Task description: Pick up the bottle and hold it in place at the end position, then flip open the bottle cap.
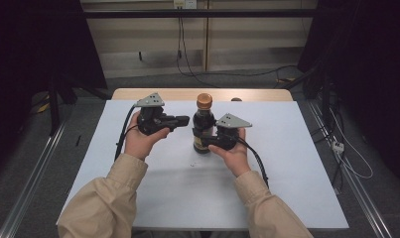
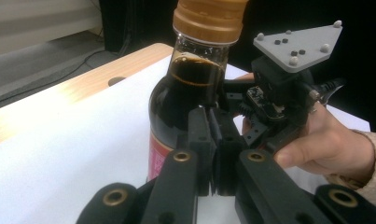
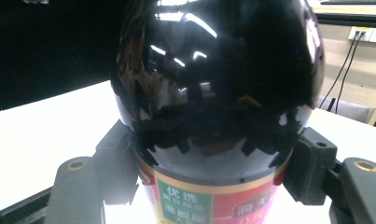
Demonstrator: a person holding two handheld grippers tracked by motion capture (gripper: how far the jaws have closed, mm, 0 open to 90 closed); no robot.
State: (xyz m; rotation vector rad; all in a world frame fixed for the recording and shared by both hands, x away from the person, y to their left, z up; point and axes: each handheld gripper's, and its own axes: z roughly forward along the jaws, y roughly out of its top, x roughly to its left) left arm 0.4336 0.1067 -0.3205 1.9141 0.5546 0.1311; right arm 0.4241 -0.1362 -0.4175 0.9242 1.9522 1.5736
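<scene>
A bottle of dark sauce (image 1: 203, 120) with a golden-brown cap (image 1: 204, 100) and a red label stands upright at the middle of the white table top (image 1: 292, 168). My right gripper (image 1: 203, 142) is shut on its lower body; in the right gripper view the bottle (image 3: 218, 70) sits between both pads (image 3: 118, 156) at the label's top edge. My left gripper (image 1: 185, 119) is level with the bottle's shoulder, just to its left. Its jaws (image 2: 214, 128) are pressed together with nothing between them, the bottle (image 2: 183, 93) right behind.
Along the table's far edge runs a wooden strip (image 1: 167, 94) with a small round hole (image 1: 235, 99). Cables (image 1: 187, 59) lie on the floor beyond the table, and a metal rail (image 1: 33, 173) runs along its left side. Both forearms wear beige sleeves (image 1: 113, 193).
</scene>
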